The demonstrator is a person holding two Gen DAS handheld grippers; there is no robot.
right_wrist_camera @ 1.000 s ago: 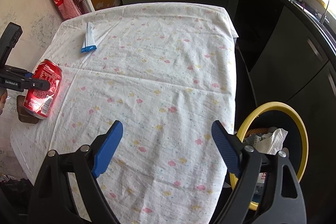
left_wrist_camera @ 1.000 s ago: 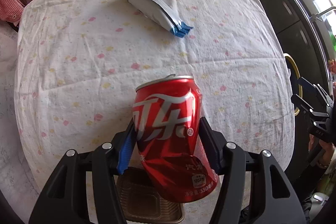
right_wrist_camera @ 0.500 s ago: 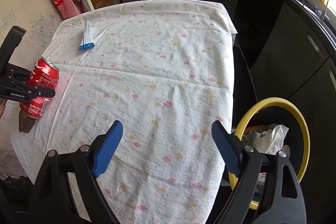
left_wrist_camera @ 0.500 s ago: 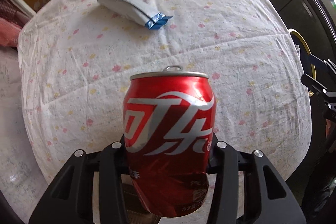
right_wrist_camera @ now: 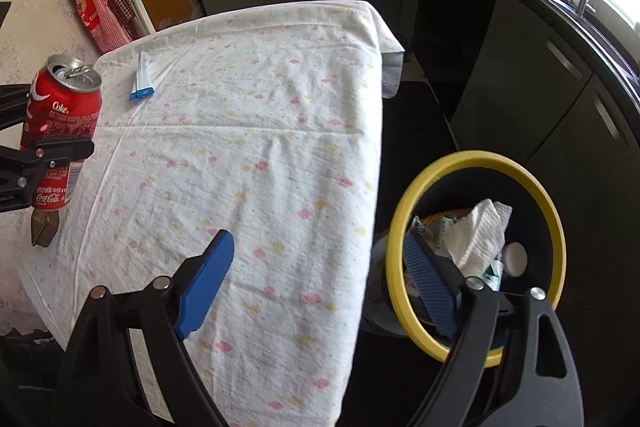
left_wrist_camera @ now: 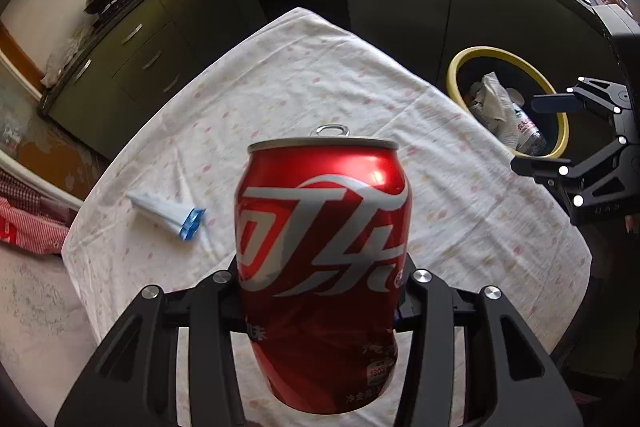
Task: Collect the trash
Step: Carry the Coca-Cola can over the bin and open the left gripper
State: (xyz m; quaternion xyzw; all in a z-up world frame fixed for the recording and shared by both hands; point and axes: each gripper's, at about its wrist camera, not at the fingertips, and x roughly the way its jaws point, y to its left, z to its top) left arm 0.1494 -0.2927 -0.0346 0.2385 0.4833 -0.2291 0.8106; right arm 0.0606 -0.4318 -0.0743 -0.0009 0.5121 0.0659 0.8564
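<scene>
The left gripper (left_wrist_camera: 322,301) clamps a dented can (left_wrist_camera: 323,267) upright above the table (right_wrist_camera: 256,131), facing the yellow-rimmed bin (right_wrist_camera: 476,259) beside it, likely its destination; the right gripper (right_wrist_camera: 316,287) hangs open and empty, a wrapper (right_wrist_camera: 141,82) uncollected.

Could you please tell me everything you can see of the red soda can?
The red soda can is thin metal with white lettering and a silver top; its tab is raised and the mouth is open. The lower body is dented and creased. It stands upright, clamped at mid-height between the fingers of the left gripper, lifted off the tablecloth near the table's left edge as the right wrist view shows it. Nothing else touches it.
</scene>
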